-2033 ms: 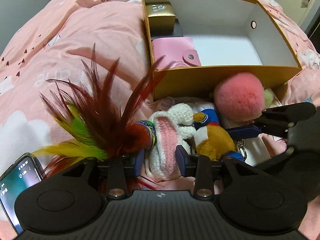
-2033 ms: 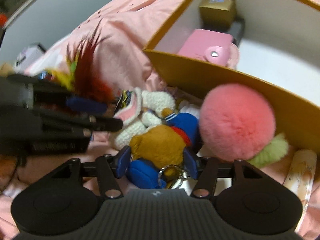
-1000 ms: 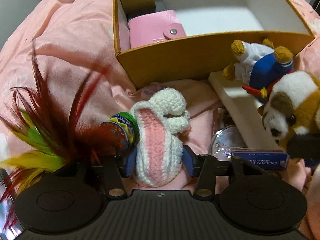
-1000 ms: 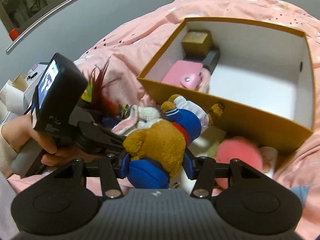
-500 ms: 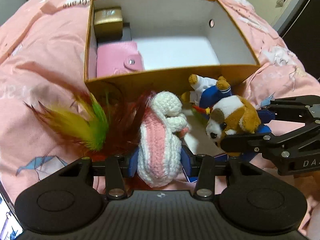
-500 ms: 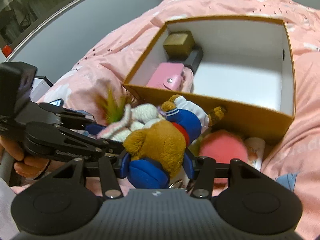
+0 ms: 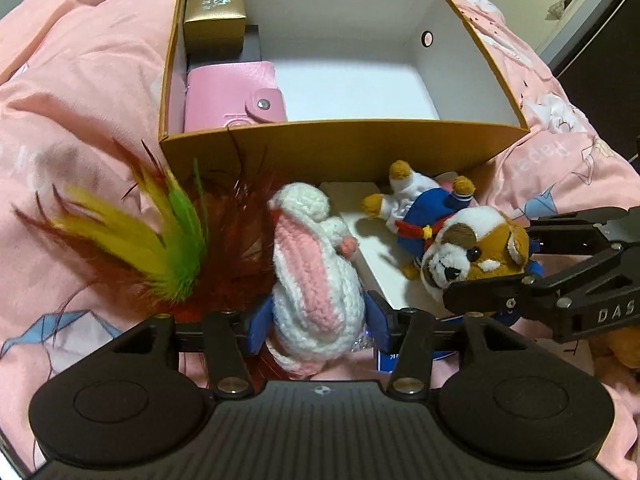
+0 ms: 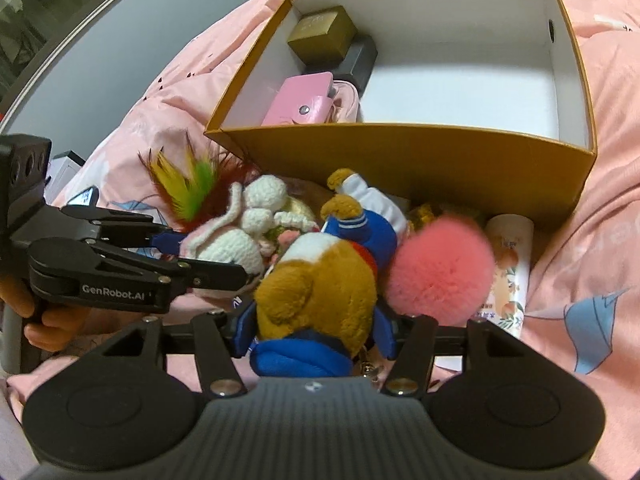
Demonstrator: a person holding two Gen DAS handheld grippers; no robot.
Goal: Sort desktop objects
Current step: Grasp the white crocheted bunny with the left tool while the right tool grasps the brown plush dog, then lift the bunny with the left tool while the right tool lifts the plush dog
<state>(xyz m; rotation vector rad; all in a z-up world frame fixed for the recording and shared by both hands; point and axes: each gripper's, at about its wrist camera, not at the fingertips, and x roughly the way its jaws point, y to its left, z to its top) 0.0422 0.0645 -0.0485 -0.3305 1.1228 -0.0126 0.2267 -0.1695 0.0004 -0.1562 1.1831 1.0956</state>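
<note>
Crochet bunny [image 7: 316, 276] sits between the left gripper [image 7: 318, 316] pads, plush dog [image 8: 320, 292] between the right gripper [image 8: 314, 334] pads — both sets of jaws are opening, though the pads seem to press the toys yet. Both toys hang just short of the box [image 7: 344, 148] ahead. Inside so far: pink wallet [image 7: 234, 94], gold case [image 7: 214, 10]. Left outside — feather toy [image 7: 160, 236], pink pompom [image 8: 440, 264], tube [image 8: 510, 272].

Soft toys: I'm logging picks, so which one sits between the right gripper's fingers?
The brown-and-white plush dog in blue, between the opening right gripper; the crocheted white-pink bunny is the left gripper's.
</note>
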